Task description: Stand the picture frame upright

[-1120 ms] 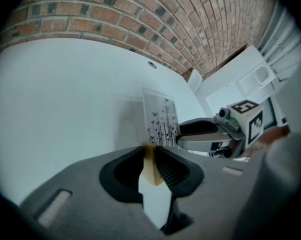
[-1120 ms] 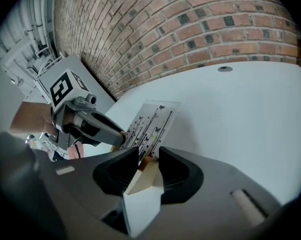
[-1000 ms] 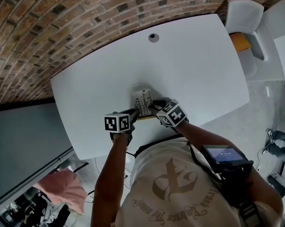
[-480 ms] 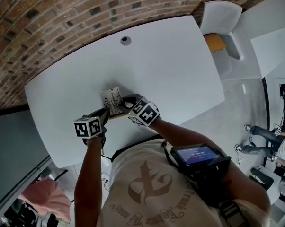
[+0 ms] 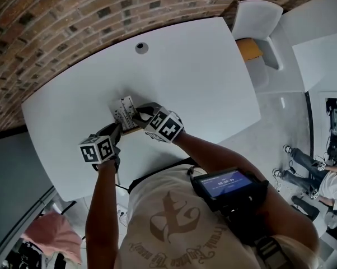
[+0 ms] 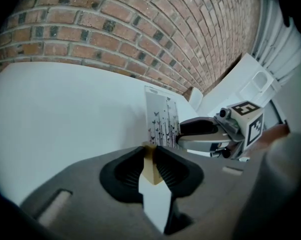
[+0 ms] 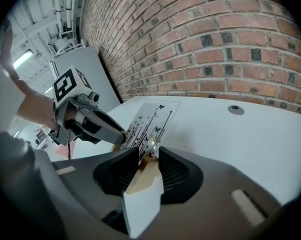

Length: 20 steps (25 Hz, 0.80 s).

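Observation:
The picture frame (image 5: 123, 112) is a clear panel printed with black butterflies and stems, set in a light wooden base. It is held just above the white table (image 5: 202, 66), leaning rather than upright. My left gripper (image 5: 117, 129) is shut on the base's left end; in the left gripper view the wood (image 6: 150, 165) is pinched between its pads and the panel (image 6: 163, 119) rises beyond. My right gripper (image 5: 137, 116) is shut on the other end, where wood (image 7: 146, 176) shows between the pads below the panel (image 7: 151, 120). Each gripper sees the other: the right gripper (image 6: 205, 134), the left gripper (image 7: 93, 125).
A round cable grommet (image 5: 141, 47) sits near the table's far edge, below the brick wall (image 5: 73, 10). A white chair (image 5: 257, 21) with an orange seat stands at the far right corner. A pink cloth (image 5: 37, 228) lies on the floor at the lower left.
Both grippers have carried the frame a short way across the table and slightly up, and the panel leans at a different angle. The head view has swung sideways.

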{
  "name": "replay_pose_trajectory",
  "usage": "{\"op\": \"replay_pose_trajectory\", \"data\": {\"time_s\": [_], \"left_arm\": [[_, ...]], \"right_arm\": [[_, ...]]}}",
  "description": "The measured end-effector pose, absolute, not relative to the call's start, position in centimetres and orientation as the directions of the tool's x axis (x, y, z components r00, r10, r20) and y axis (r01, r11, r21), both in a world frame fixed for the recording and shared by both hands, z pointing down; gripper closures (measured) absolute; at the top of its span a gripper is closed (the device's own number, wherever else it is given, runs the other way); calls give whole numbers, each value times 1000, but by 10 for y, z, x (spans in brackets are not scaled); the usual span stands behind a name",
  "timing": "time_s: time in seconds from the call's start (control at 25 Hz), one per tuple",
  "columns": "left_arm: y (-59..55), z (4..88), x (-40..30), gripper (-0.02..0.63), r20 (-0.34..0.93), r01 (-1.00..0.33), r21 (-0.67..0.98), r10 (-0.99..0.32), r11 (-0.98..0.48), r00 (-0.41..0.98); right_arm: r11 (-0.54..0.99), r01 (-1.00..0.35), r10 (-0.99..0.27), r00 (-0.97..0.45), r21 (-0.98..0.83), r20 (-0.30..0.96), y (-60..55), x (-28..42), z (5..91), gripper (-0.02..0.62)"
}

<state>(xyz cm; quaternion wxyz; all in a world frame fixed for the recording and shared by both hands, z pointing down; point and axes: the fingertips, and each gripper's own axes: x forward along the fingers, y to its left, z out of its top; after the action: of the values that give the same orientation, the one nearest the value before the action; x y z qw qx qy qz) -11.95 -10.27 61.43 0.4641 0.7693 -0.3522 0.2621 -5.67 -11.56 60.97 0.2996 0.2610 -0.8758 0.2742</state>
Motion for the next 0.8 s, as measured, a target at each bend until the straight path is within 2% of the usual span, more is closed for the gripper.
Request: {"op": "replay_pose_trajectory", "data": {"time_s": [0.8], "left_arm": [[-162, 618, -102, 525, 708, -804, 498, -383, -325, 593]], "right_arm": [[789, -563, -299, -703, -247, 646, -178, -42, 614, 463]]}}
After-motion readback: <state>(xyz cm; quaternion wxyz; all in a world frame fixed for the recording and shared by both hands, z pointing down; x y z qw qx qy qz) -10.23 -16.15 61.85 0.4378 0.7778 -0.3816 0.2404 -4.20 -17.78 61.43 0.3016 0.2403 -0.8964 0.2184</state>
